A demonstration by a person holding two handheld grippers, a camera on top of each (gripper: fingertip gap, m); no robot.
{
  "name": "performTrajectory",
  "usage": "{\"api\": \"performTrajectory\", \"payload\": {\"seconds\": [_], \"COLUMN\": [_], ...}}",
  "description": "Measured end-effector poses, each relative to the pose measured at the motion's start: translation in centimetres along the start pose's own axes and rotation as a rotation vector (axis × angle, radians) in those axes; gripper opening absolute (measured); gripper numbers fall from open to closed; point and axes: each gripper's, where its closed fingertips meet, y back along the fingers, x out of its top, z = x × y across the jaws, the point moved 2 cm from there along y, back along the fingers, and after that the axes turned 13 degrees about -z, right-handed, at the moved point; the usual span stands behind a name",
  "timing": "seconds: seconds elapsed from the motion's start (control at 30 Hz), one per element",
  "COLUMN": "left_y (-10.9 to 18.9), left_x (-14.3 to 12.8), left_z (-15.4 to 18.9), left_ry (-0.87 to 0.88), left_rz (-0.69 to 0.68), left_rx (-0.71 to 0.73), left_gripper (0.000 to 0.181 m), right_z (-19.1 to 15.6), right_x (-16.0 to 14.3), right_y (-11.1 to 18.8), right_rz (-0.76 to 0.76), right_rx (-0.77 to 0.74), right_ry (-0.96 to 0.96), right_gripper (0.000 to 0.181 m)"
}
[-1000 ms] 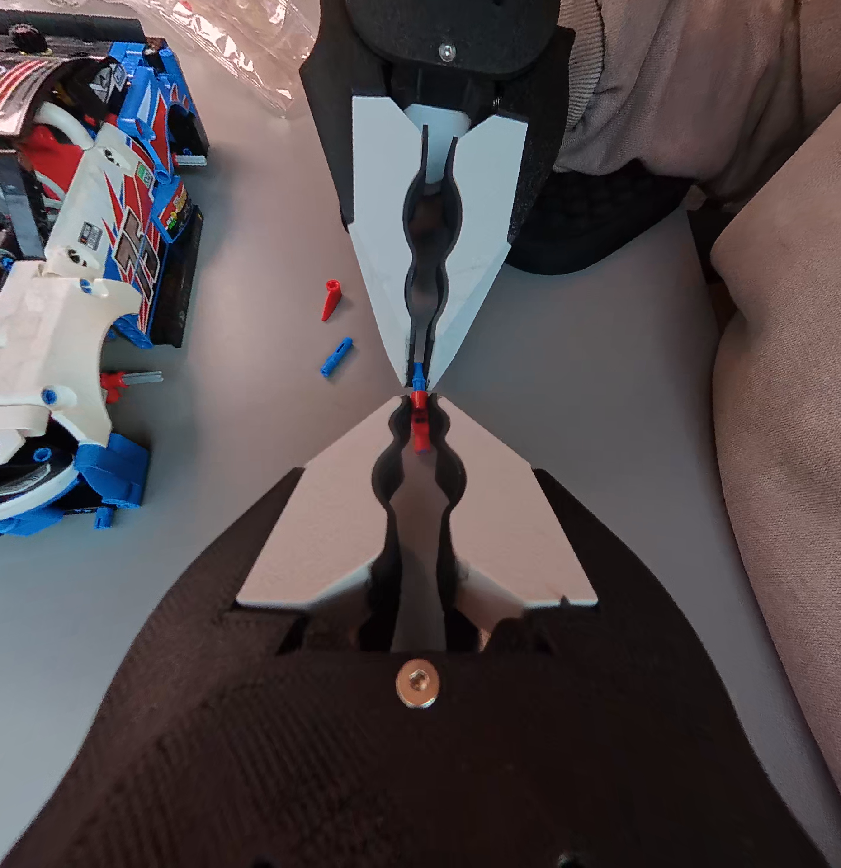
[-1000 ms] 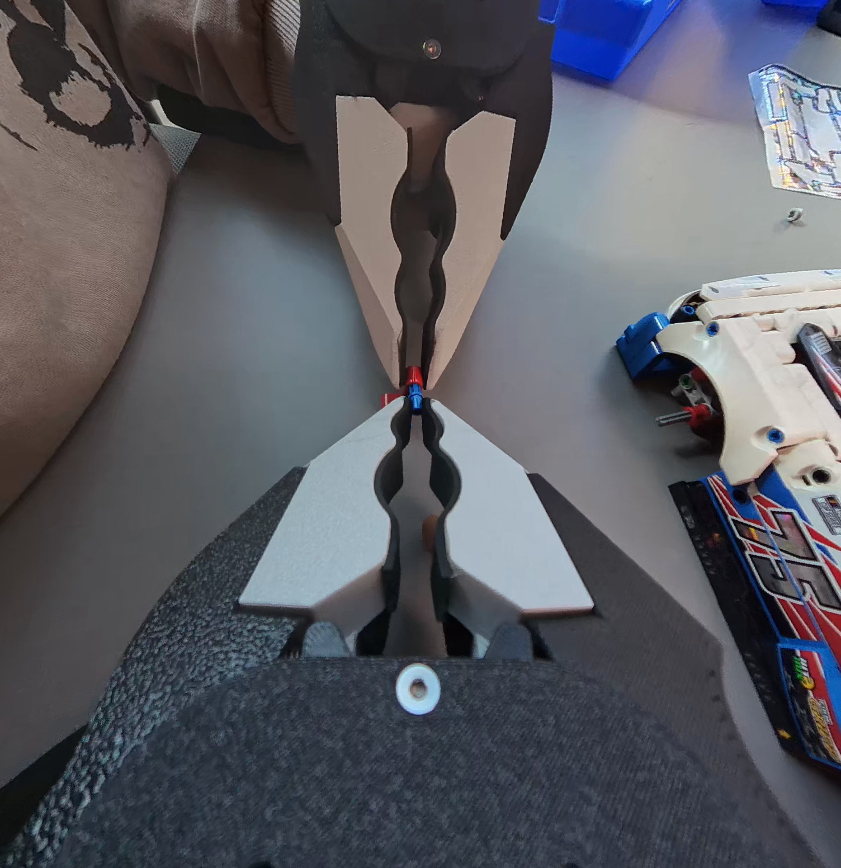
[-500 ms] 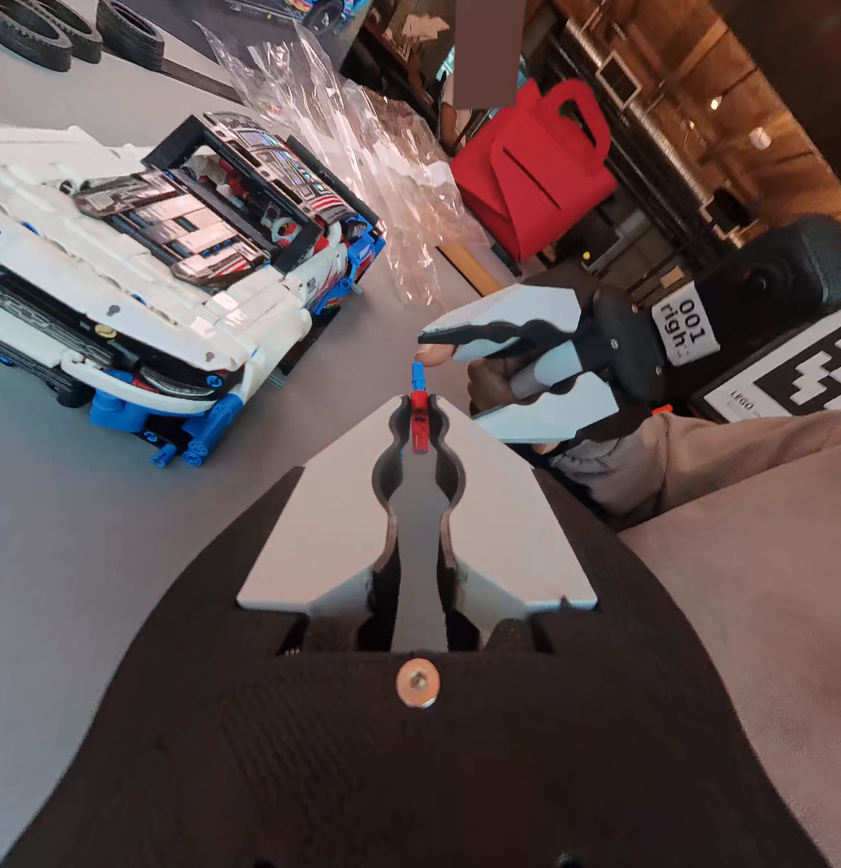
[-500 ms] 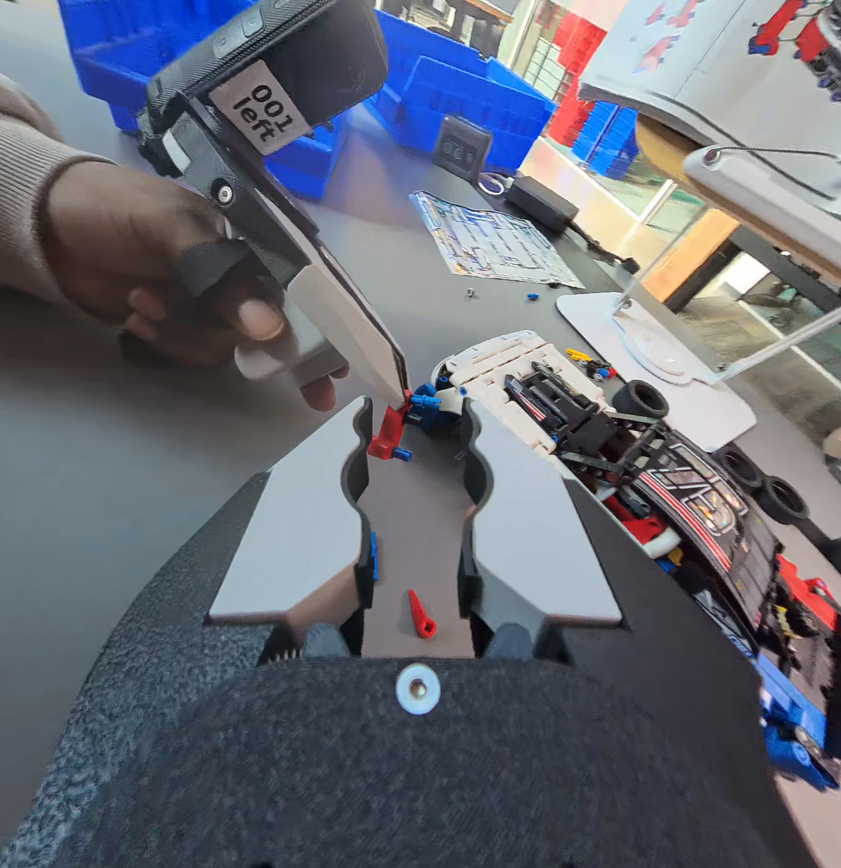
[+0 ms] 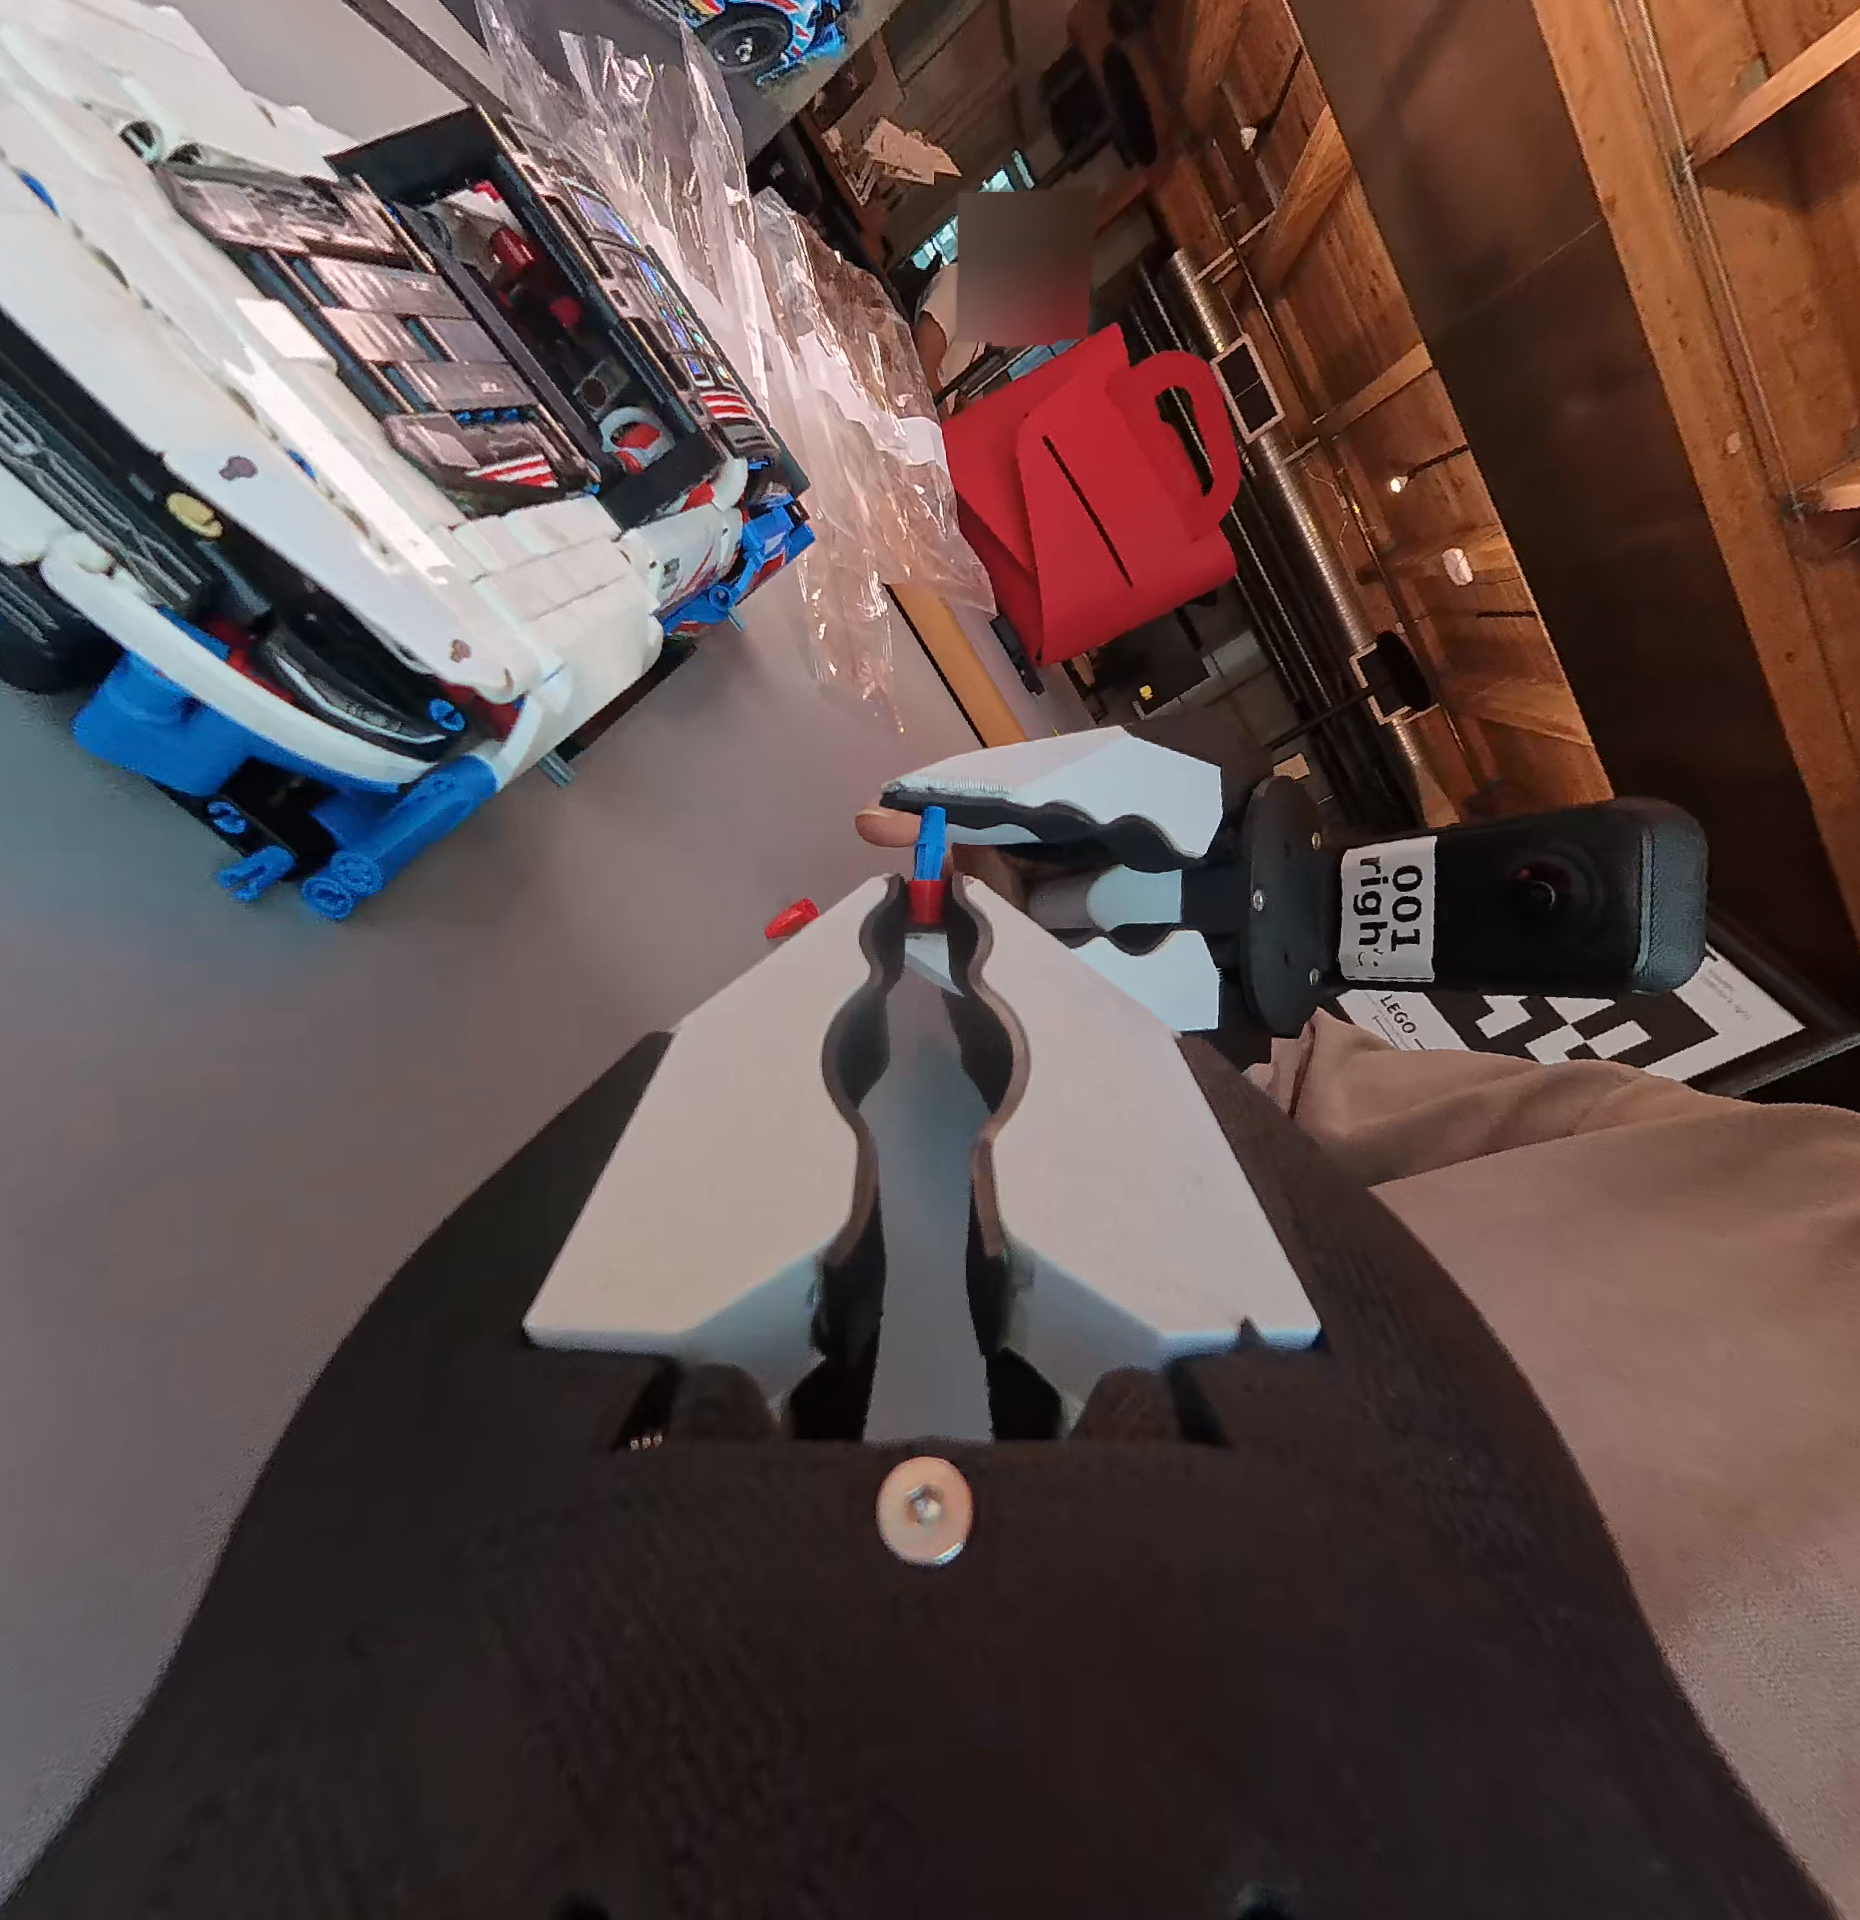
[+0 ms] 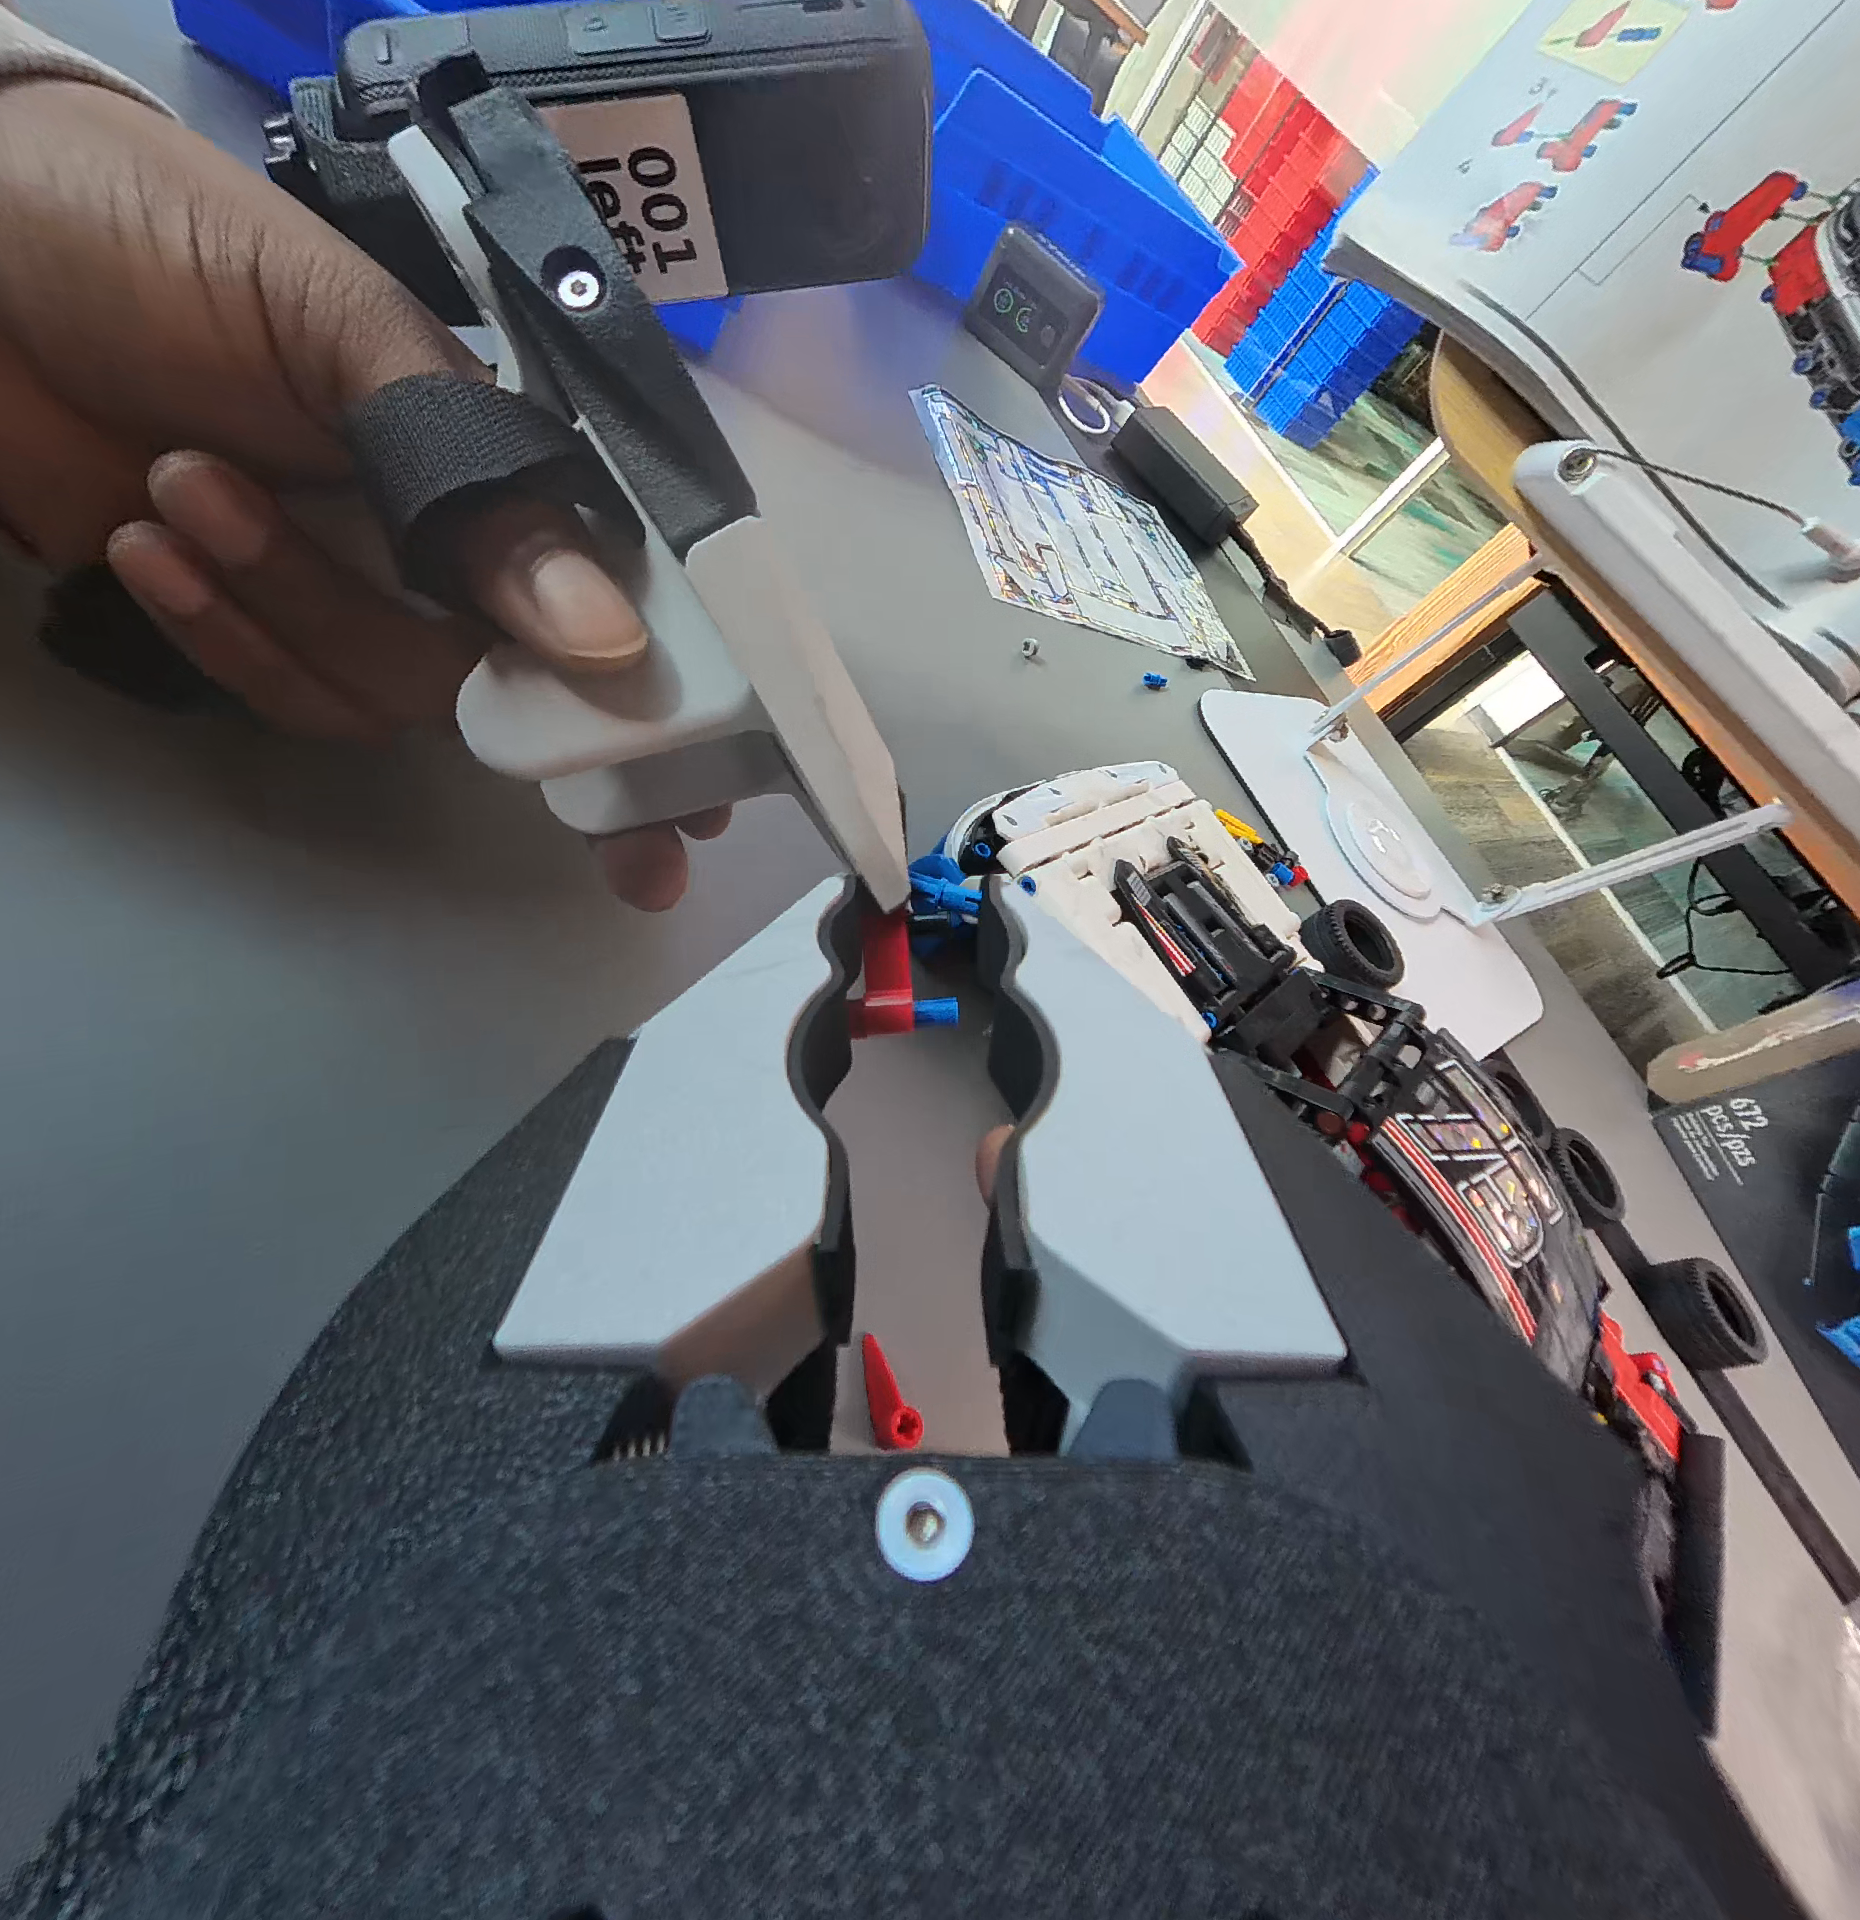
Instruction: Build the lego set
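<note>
My left gripper [image 5: 924,883] is shut on a small red L-shaped piece [image 5: 926,900] with a blue pin [image 5: 929,844] sticking out of it. In the right wrist view the left gripper [image 6: 884,883] comes in from the upper left, and the red piece [image 6: 884,982] and its blue pin [image 6: 938,1008] hang between my right gripper's open jaws. My right gripper [image 6: 921,930] is open and empty. Its upper finger [image 5: 1071,784] shows just behind the pin. The white, blue and black lego car [image 5: 313,488] stands on the grey table, also in the right wrist view [image 6: 1227,925].
A loose red cone piece [image 6: 890,1403] lies on the table under my right gripper, also in the left wrist view [image 5: 791,920]. Loose tyres [image 6: 1705,1314], a sticker sheet [image 6: 1071,530], blue bins [image 6: 1061,177] and clear plastic bags [image 5: 832,364] lie around. A sleeve [image 5: 1632,1299] is at the right. Only a small space, under 4 cm, lies between the two pairs of fingers.
A second ago both grippers were shut tip to tip on the pin and red piece. The right gripper has let go and opened. Both grippers tilted up, and the left drew nearer the car.
</note>
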Motion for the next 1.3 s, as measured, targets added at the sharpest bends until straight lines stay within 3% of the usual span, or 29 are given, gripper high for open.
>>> {"api": "performTrajectory", "payload": {"seconds": [0.37,0.67,0.77,0.9,1.0,1.3], "left_y": [-0.8,-1.6,-1.7,-1.1,-0.1,-0.3], "left_x": [-1.6,-2.5,-2.6,-1.5,-0.6,-1.2], "left_z": [-0.6,-0.7,-0.7,0.3,0.6,1.1], "left_ry": [-0.122,-0.098,-0.093,-0.096,-0.144,-0.132], "left_rz": [-0.163,-0.227,-0.236,-0.187,-0.145,-0.18], "left_rx": [0.138,0.115,0.11,0.032,0.05,0.017], "left_gripper": [0.006,0.005,0.005,0.007,0.013,0.002], "right_z": [-1.5,-2.1,-2.1,-0.6,0.0,-1.0], "right_x": [-1.2,-1.9,-2.0,-1.2,-0.8,-0.6], "right_y": [-0.1,0.4,0.5,1.0,1.5,1.4], "right_rz": [0.0,0.02,0.026,0.09,0.132,0.127], "right_rx": [0.02,0.082,0.099,0.135,0.149,0.127], "right_ry": [0.286,0.355,0.344,0.162,0.088,0.151], "right_gripper": [0.02,0.019,0.019,0.019,0.019,0.019]}}
